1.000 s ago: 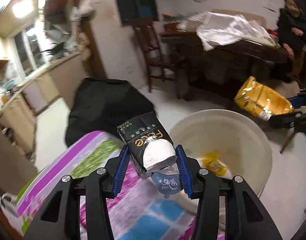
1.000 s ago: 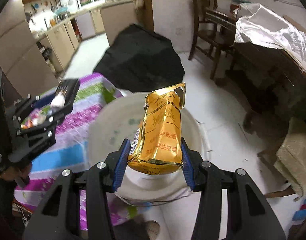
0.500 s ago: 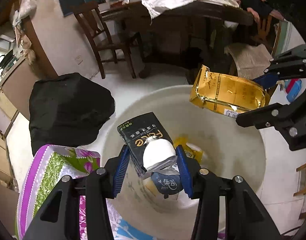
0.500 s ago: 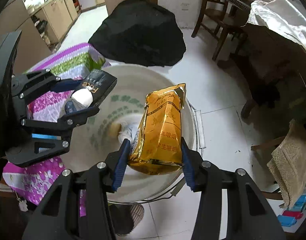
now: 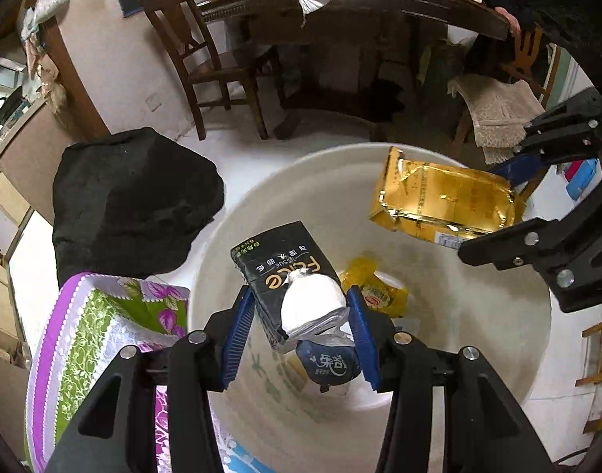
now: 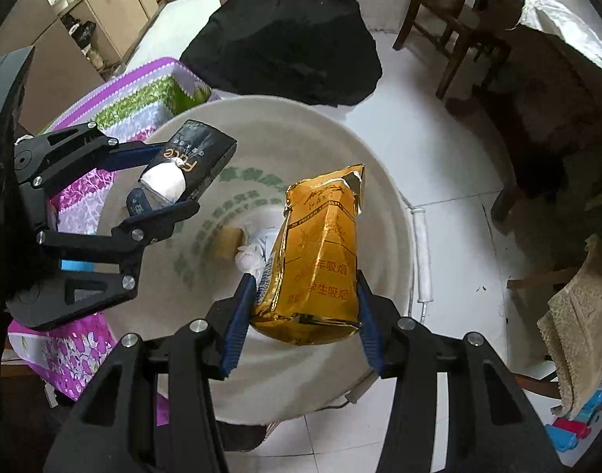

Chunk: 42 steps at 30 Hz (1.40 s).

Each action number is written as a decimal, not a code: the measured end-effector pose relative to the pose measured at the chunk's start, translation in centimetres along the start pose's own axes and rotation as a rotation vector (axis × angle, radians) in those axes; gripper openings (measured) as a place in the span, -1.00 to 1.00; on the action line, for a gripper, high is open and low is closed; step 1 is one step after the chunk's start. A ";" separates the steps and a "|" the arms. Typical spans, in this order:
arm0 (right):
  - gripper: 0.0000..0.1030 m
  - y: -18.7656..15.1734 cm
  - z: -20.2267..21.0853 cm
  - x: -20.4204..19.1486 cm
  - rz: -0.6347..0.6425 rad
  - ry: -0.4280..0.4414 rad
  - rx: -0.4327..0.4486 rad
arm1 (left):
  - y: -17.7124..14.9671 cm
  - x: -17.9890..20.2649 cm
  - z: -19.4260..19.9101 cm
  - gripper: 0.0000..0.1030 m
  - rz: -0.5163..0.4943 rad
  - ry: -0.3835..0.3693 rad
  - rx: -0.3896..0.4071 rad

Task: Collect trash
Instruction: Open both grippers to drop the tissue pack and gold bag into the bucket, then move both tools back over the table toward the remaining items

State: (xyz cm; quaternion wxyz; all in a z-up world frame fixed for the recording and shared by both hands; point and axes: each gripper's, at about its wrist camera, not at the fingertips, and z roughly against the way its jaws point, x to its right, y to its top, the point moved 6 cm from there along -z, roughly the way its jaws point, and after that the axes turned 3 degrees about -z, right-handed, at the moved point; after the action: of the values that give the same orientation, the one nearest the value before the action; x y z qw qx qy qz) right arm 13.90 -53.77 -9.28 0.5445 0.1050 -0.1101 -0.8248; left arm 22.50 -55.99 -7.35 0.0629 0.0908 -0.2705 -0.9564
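Two light, crushable packs were pinched mid-body: black tissue pack (image 5: 285, 272) between the left gripper (image 5: 301, 335) fingers, gold foil pack (image 6: 320, 252) between the right gripper (image 6: 301, 323) fingers, bin (image 6: 379, 205) below.

My left gripper (image 5: 301, 315) tilts steeply down, jaws clamped on a load; my right gripper (image 6: 301, 311) points steeper, also clamped.

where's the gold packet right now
The gold packet is clamped in the right gripper, hanging over the open white bin, to the right of the left gripper's black tissue pack.
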 end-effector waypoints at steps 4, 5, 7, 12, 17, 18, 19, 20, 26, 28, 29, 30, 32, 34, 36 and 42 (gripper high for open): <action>-0.08 0.1 -0.8 0.3 0.008 0.000 -0.020 | -0.6 0.0 -0.8 -0.03 -0.011 0.000 -0.018; -0.08 0.1 -0.9 0.3 0.009 0.000 -0.019 | -0.7 0.0 -0.9 -0.03 -0.009 0.001 -0.020; -0.05 0.1 -1.0 0.5 0.013 0.004 -0.014 | -0.8 -0.1 -1.0 -0.02 -0.005 0.004 -0.019; 0.00 0.4 -0.7 1.0 -0.009 0.002 0.020 | -0.6 -0.6 -0.5 0.25 0.012 0.040 0.008; 0.02 0.4 -0.6 1.1 -0.015 -0.003 0.034 | -0.9 -0.7 -0.4 0.25 0.018 0.048 0.006; 0.02 0.4 -0.6 1.2 -0.017 -0.001 0.033 | -0.8 -0.6 -0.3 0.25 0.018 0.048 0.004; 0.02 0.3 -0.7 1.2 -0.018 -0.004 0.031 | -0.9 -0.6 -0.3 0.25 0.020 0.050 0.002; 0.02 0.2 -0.8 1.3 -0.018 -0.011 0.027 | -0.9 -0.6 -0.3 0.25 0.021 0.051 0.001; 0.02 -0.4 -1.0 1.2 -0.011 -0.027 0.020 | -0.9 -0.1 0.4 0.25 0.022 0.064 0.012; 0.02 -0.6 -0.7 1.1 -0.010 -0.043 0.037 | -1.0 -0.2 0.9 0.25 0.027 0.067 0.024; 0.02 -0.6 -0.4 1.0 -0.005 -0.048 0.050 | -1.1 -0.3 1.4 0.25 0.041 0.070 0.037; 0.02 -0.7 0.0 0.8 0.003 -0.056 0.071 | -1.2 -0.6 1.8 0.25 0.057 0.070 0.049; 0.02 -0.6 0.8 0.4 0.008 -0.079 0.117 | -1.6 -1.0 2.8 0.25 0.098 0.076 0.077; 0.02 -0.5 1.9 -0.3 0.009 -0.092 0.195 | -2.4 -1.4 3.9 0.25 0.135 0.104 0.100; 0.02 -0.4 3.1 -1.0 0.001 -0.111 0.285 | -3.4 -1.7 5.0 0.25 0.156 0.154 0.111; 0.02 -1.0 4.7 -4.7 -0.006 -0.085 0.457 | -7.4 -3.1 8.6 0.25 0.255 0.271 0.144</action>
State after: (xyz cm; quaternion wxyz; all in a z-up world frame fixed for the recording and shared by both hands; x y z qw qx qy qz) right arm 13.48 -48.77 -4.81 0.4989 0.1912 -0.3165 -0.7838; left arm 23.20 -44.86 -3.65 0.2127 0.1877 -0.3366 -0.8979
